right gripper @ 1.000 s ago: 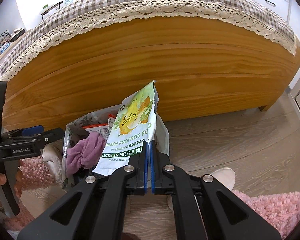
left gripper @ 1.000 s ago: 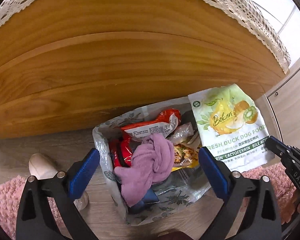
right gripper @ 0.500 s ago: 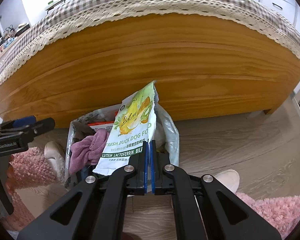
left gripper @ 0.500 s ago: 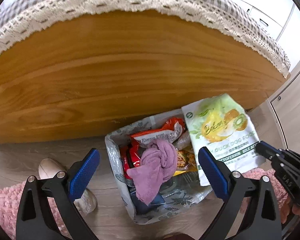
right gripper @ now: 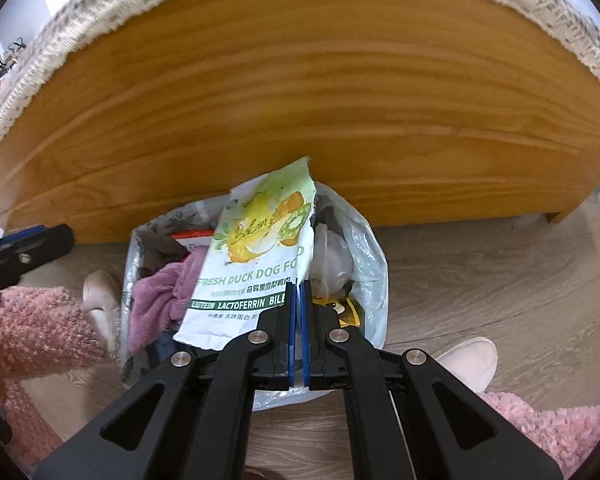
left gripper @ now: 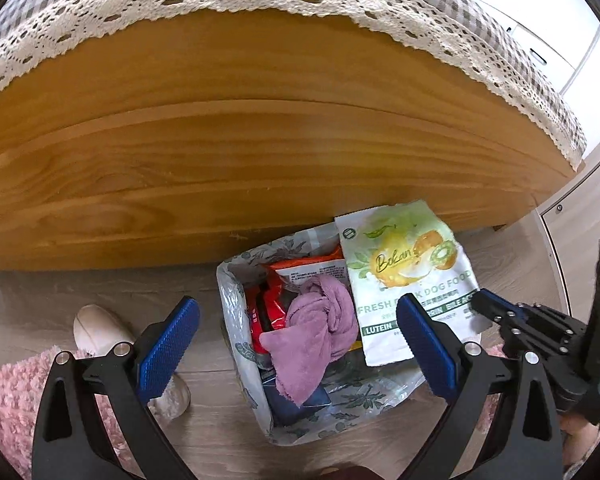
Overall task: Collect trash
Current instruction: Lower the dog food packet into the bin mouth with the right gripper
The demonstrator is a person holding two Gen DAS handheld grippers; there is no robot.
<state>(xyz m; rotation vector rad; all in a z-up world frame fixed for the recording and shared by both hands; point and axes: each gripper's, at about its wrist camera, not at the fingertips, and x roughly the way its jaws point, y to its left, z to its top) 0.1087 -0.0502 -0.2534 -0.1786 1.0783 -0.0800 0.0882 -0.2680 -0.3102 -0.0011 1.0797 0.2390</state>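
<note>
**Dog food pouch held over the open trash bag**

Left wrist view: The left gripper [left gripper: 296, 340] is standing wide open with nothing between its blue pads [left gripper: 168, 346], hanging above the trash bag [left gripper: 236, 320] at lower centre. Against the frame of a second ago, the bag is sitting lower and smaller in the picture, and more of the wooden bed frame [left gripper: 260, 140] and its lace-edged cover [left gripper: 204, 4] is showing at the top. The dog food pouch [left gripper: 404, 276] is now lying further left, overlapping the bag's right rim, where earlier it was sitting clear to the right. The right gripper [left gripper: 480, 300] is showing at the right edge, pinching the pouch's lower right corner. Inside the bag a purple cloth [left gripper: 316, 336] is lying over red wrappers [left gripper: 260, 304]. A pale slipper [left gripper: 100, 324] is showing at lower left on a pink rug [left gripper: 12, 392].

Right wrist view: The right gripper [right gripper: 298, 284] is clamped tight on the dog food pouch [right gripper: 260, 256], its pads nearly meeting on the lower right edge. The picture is blurred. The bag [right gripper: 364, 264] is filling more of the centre than a second ago, and the pouch is now hanging directly over its mouth. Only this view is showing the bag's pale crumpled contents to the right of the pouch and a second slipper [right gripper: 468, 360] at lower right; only the left view is showing the red wrappers clearly. The left gripper [right gripper: 32, 240] is entering at the left edge; its opening cannot be judged here.
</note>
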